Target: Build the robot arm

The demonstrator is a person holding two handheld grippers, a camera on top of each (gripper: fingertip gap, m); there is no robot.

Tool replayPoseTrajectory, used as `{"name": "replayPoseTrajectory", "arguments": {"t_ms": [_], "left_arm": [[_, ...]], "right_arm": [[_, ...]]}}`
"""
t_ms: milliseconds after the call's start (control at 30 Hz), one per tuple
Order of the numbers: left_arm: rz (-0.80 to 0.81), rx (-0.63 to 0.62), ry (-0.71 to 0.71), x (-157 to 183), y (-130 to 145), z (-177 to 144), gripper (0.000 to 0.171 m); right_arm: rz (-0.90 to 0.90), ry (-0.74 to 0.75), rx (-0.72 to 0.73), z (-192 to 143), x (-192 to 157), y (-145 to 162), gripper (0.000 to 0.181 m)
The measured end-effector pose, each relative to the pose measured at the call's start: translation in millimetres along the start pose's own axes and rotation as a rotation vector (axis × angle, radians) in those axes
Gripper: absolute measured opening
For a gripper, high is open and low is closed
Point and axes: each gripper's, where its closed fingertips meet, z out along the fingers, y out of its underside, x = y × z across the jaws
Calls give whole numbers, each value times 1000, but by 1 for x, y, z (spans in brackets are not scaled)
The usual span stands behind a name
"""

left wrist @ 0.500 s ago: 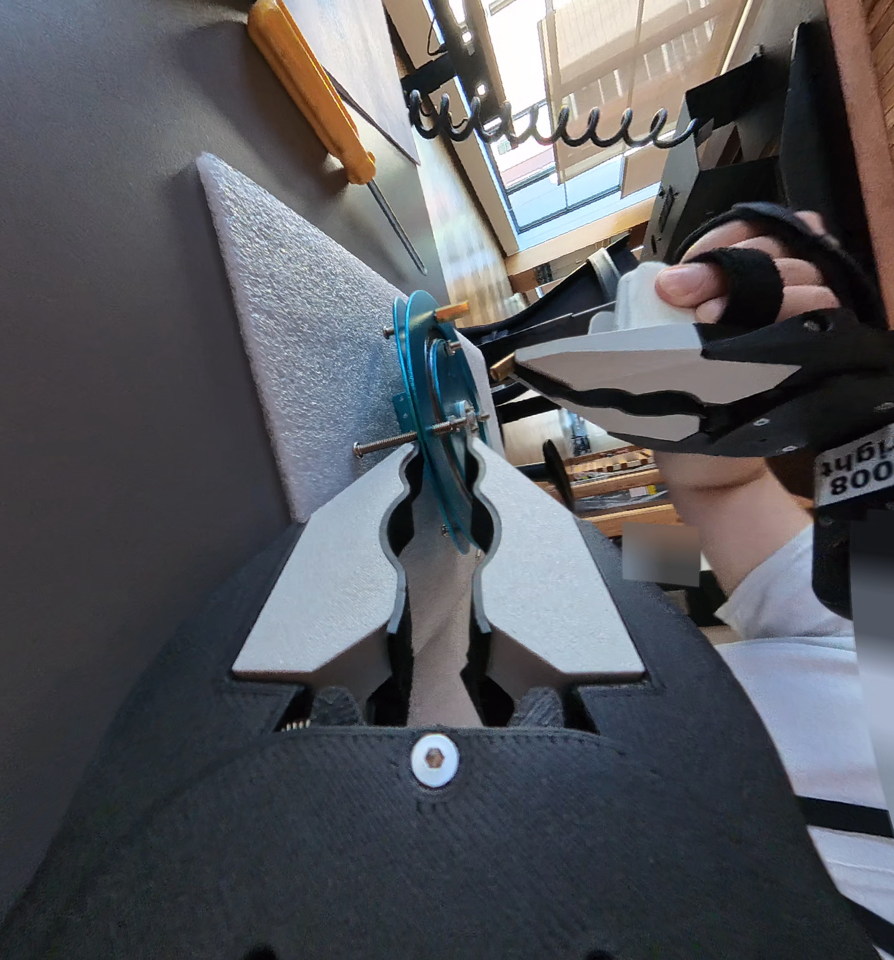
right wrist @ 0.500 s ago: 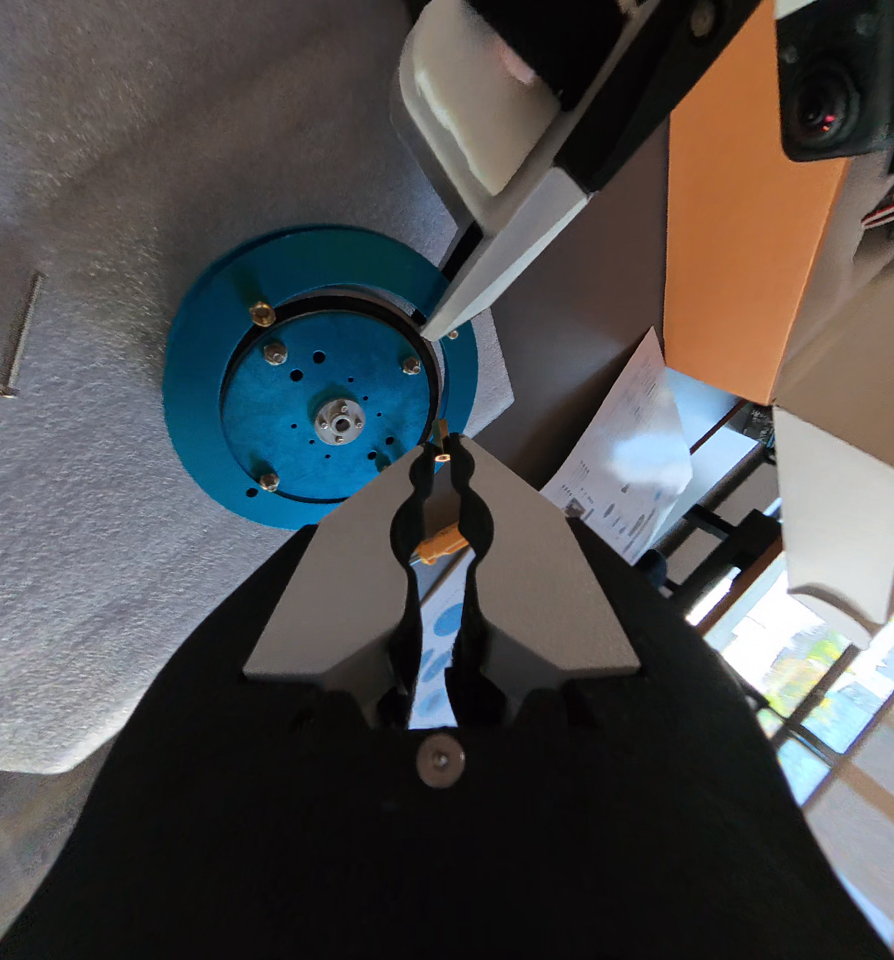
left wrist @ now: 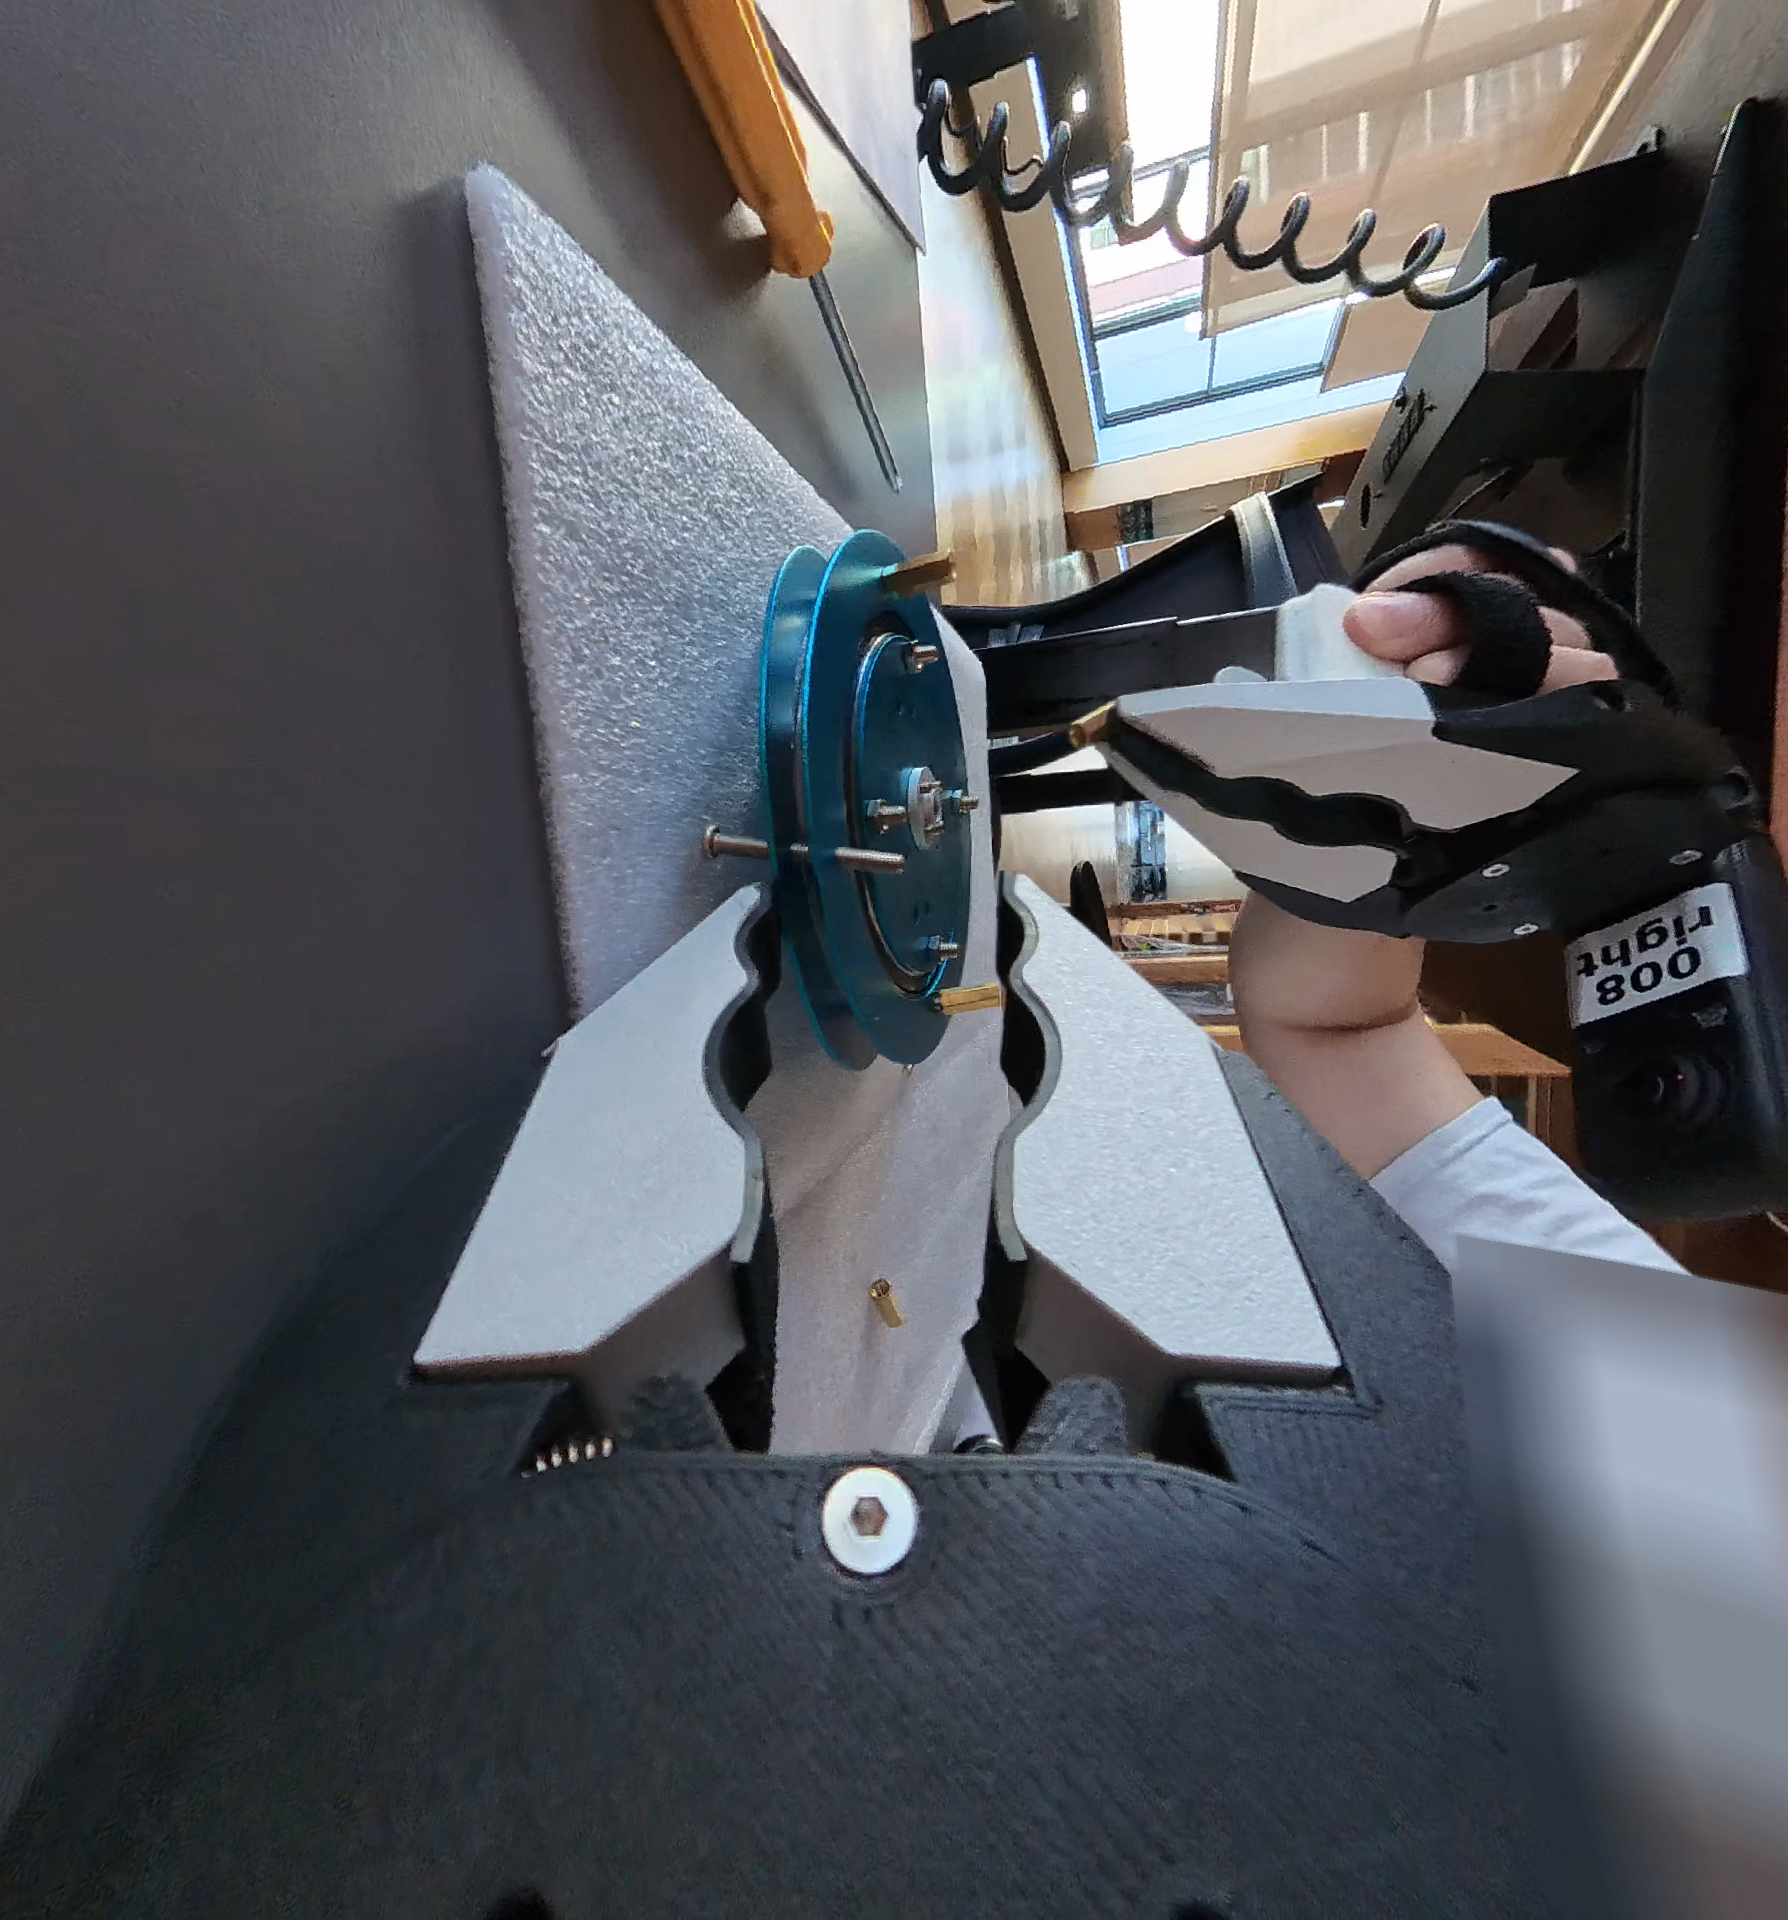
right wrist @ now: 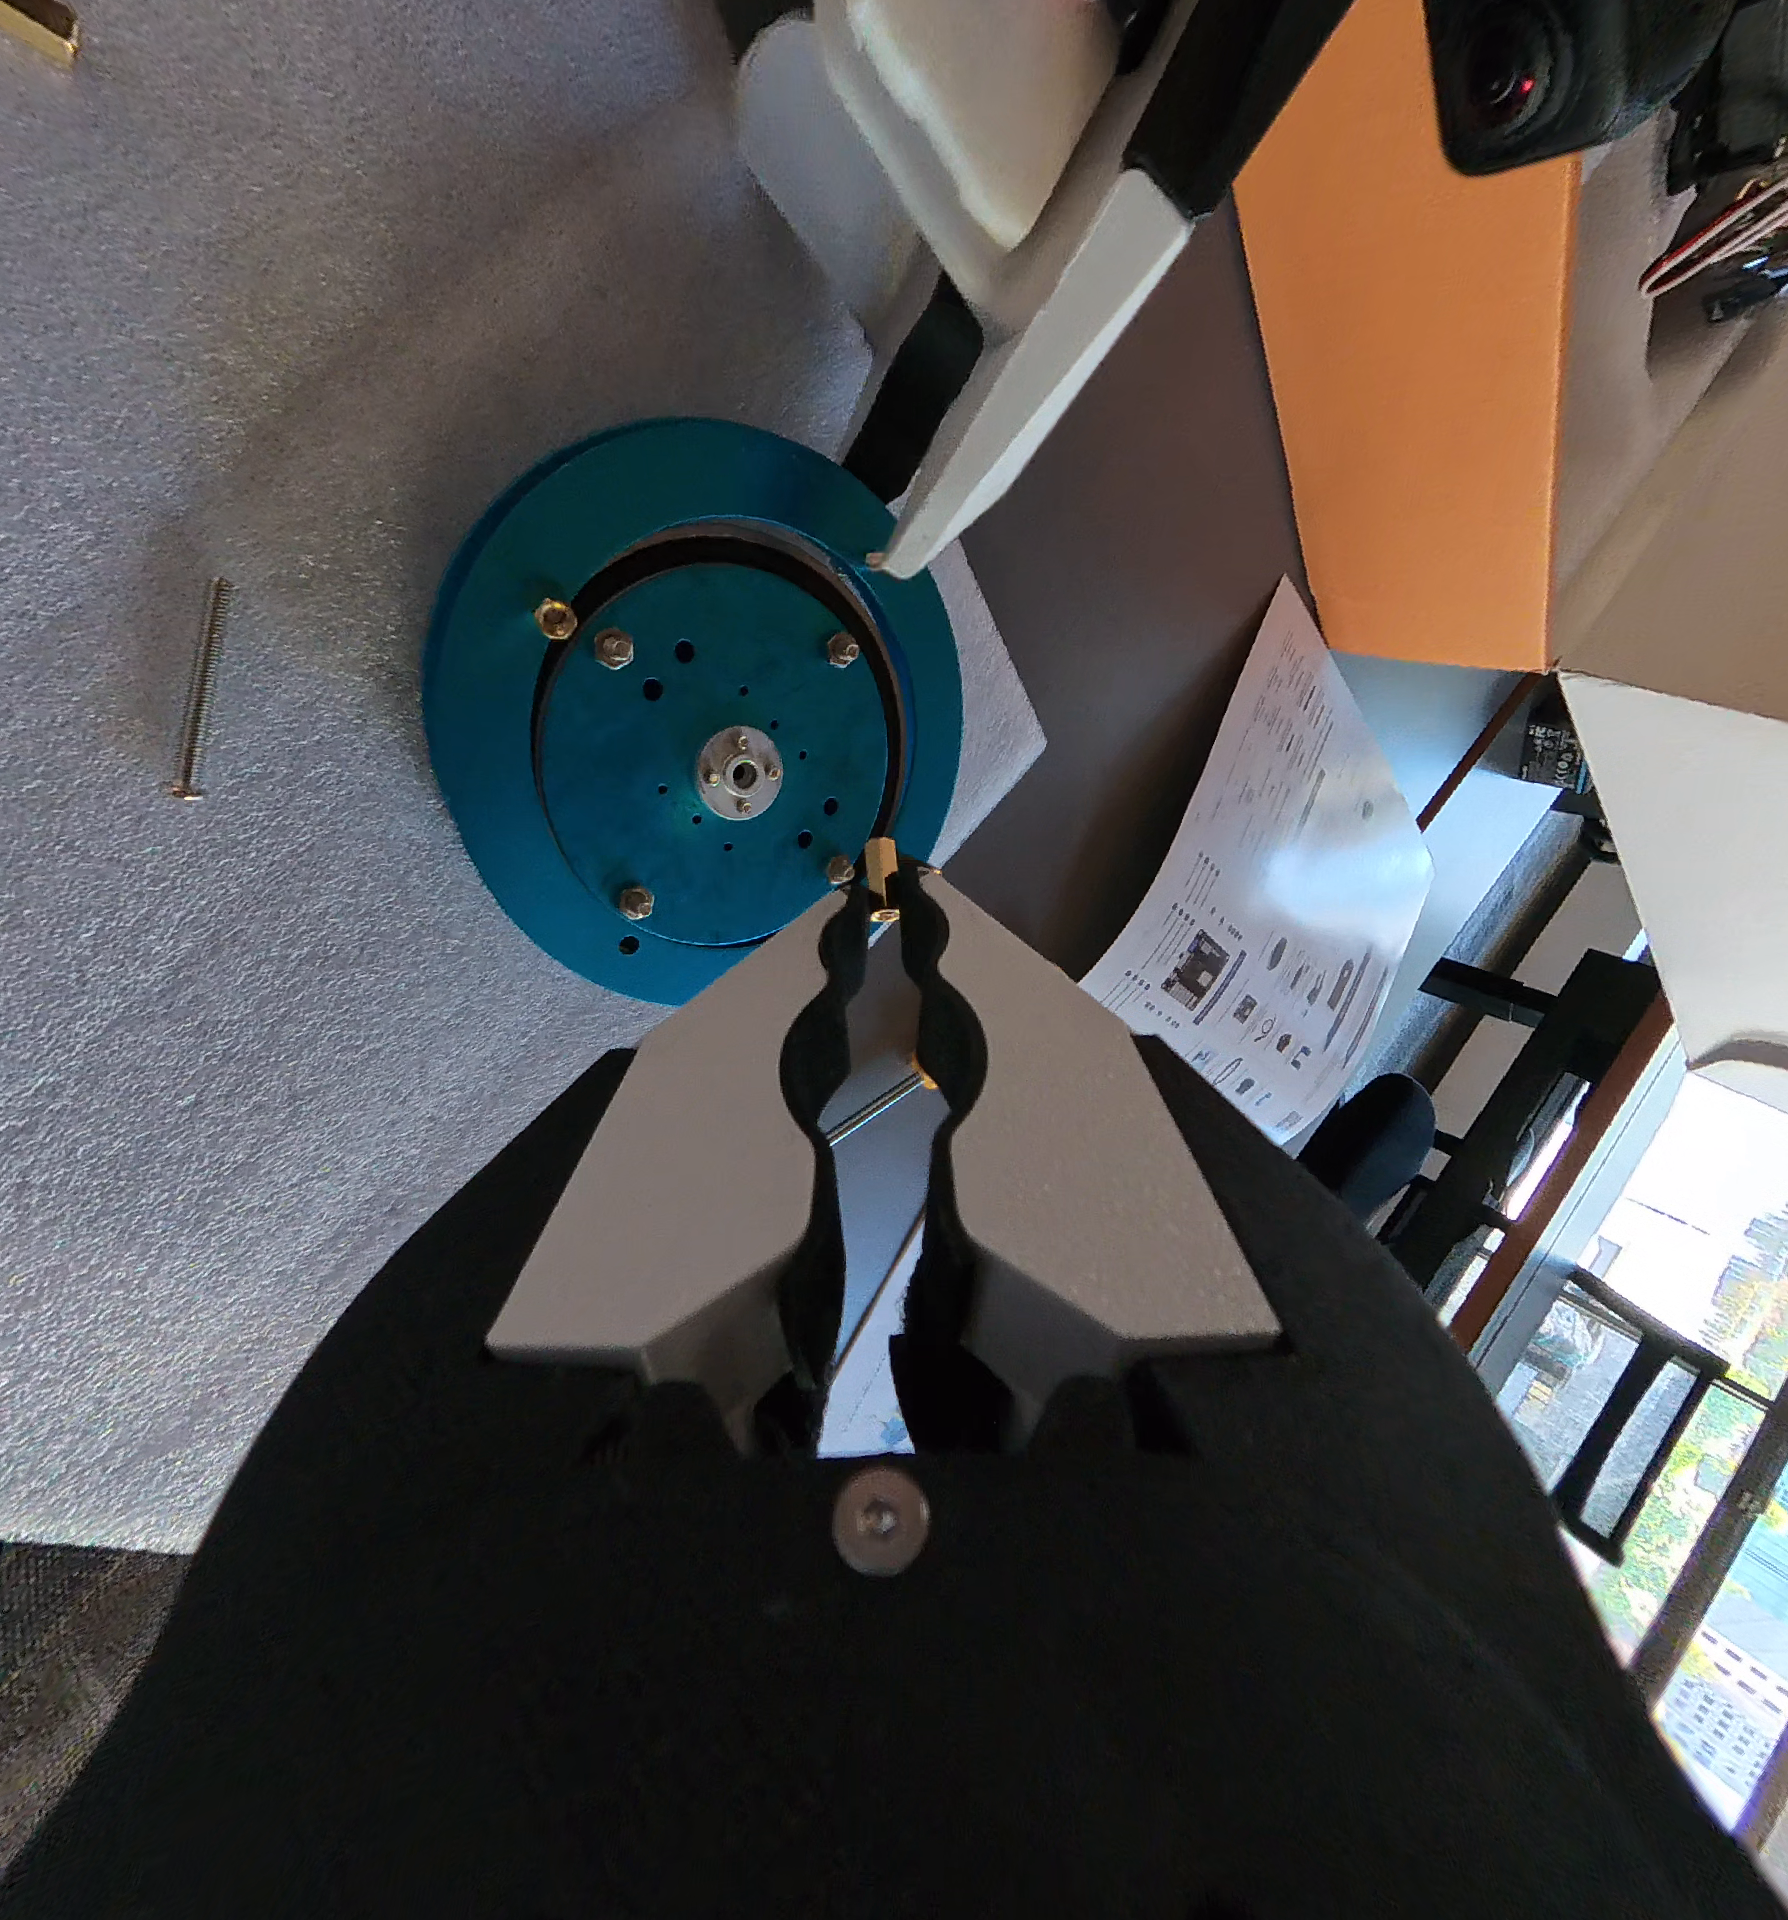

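Brass standoff (right wrist: 882,883) sits clamped in the right claw (right wrist: 885,899) over the blue disc (right wrist: 692,717), which the left claw (left wrist: 879,935), jaws apart, straddles

I take this for an office used as a small assembly workshop: a dark grey table (left wrist: 194,727) carries a white foam mat (right wrist: 246,312), an orange-handled screwdriver (left wrist: 744,135) at its far edge, and a printed parts sheet (right wrist: 1274,883) beside tall windows (right wrist: 1700,1455) facing buildings.
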Motion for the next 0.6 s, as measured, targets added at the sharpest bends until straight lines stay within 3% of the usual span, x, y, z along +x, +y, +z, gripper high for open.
{"name": "replayPoseTrajectory", "arguments": {"t_ms": [167,333,500,600], "left_arm": [[-2,20,-71,-3,-2,-4,41],[104,141,-270,-14,-17,-25,32],[265,202,-263,-1,-14,-38,17],[269,225,-174,4,-12,-31,15]], "right_arm": [[22,13,14,-4,-2,-1,5],[38,21,32,-6,-3,-4,5],[41,38,51,-7,1,-9,4],[4,40,53,-3,5,-20,4]]}}
